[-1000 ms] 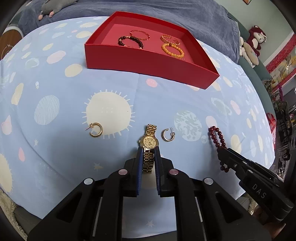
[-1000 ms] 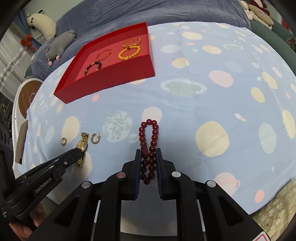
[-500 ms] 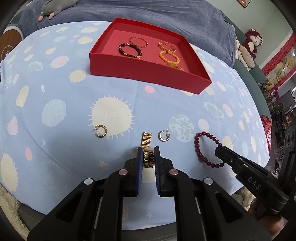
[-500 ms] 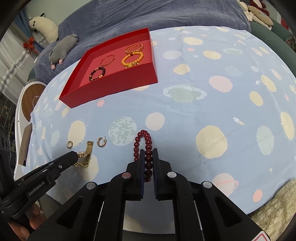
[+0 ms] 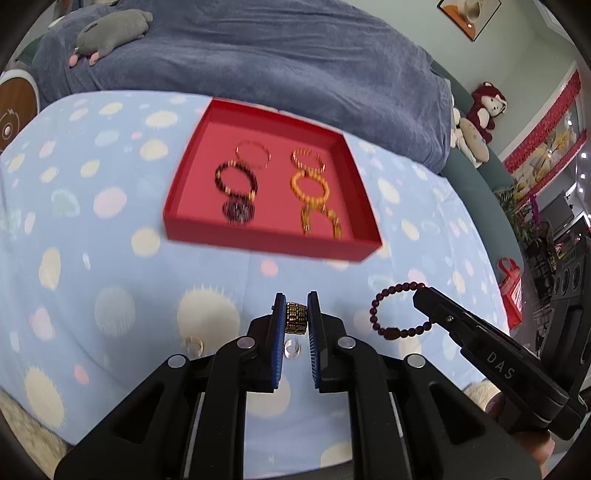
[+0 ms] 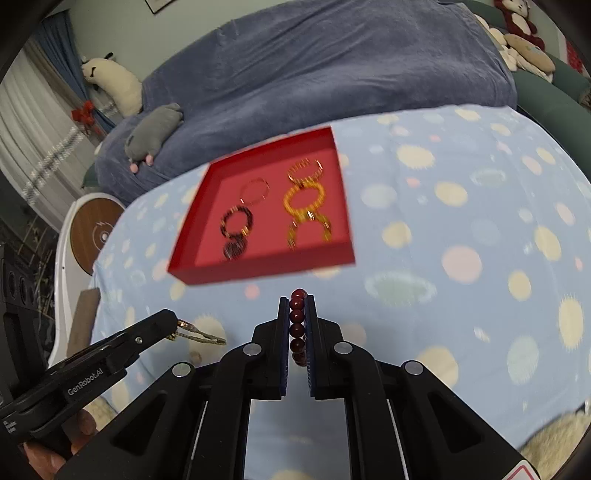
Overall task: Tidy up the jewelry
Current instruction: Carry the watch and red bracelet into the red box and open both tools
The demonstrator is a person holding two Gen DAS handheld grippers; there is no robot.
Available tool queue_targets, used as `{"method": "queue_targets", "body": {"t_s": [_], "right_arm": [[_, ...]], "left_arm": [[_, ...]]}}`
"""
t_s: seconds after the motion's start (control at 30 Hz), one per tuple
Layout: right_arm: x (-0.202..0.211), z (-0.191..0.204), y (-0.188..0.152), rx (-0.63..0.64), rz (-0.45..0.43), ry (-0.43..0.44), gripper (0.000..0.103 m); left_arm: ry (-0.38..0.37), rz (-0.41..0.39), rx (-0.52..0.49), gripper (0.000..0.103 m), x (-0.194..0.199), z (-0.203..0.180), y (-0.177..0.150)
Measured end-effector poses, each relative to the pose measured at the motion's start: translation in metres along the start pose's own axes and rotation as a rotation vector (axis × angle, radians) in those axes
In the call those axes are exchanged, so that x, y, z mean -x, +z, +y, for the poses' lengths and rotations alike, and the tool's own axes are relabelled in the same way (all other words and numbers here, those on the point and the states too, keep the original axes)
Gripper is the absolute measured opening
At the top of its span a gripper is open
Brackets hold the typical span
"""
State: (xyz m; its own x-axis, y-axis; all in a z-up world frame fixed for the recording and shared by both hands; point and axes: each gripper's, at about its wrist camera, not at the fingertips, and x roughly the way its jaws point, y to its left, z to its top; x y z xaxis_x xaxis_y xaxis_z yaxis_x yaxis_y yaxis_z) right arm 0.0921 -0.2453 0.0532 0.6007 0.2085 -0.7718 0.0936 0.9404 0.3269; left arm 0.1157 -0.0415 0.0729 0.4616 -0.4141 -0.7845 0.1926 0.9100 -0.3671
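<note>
My left gripper [image 5: 296, 314] is shut on a gold watch [image 5: 296, 322] and holds it above the blue cloth; it also shows in the right wrist view [image 6: 173, 325] with the watch [image 6: 201, 336] hanging from it. My right gripper [image 6: 297, 314] is shut on a dark red bead bracelet [image 6: 297, 325], lifted off the cloth; the bracelet [image 5: 399, 314] hangs from its tip [image 5: 421, 295] in the left wrist view. A red tray [image 5: 266, 240] ahead holds several bracelets. Two gold hoop earrings [image 5: 192, 345] [image 5: 292, 347] lie on the cloth below my left gripper.
The table wears a light blue cloth with planet prints [image 5: 110, 258]. Behind the tray is a sofa under a dark blue blanket [image 5: 258, 66] with a grey plush toy [image 5: 110, 33]. A round wooden stool [image 6: 92, 229] stands at the left.
Both grippers have lifted their pieces off the cloth and moved up and towards the red tray. The earrings stayed where they lay.
</note>
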Motion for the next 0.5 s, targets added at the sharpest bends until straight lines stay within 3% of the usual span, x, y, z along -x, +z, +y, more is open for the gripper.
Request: {"method": "queue_targets", "body": {"t_s": [0.3,0.5], "right_arm": [[-0.041,0.033,0.08,0.029,-0.03,0.083,0.008],[-0.096,0.048,0.105,0.018,0.027,0.111,0.008]], "left_arm": [[0.03,-0.09,-0.053,0.011,-0.017,-0.003,0.085],[0.083,-0.071,-0.039,0.011,-0.055,0.016,0.116]]}}
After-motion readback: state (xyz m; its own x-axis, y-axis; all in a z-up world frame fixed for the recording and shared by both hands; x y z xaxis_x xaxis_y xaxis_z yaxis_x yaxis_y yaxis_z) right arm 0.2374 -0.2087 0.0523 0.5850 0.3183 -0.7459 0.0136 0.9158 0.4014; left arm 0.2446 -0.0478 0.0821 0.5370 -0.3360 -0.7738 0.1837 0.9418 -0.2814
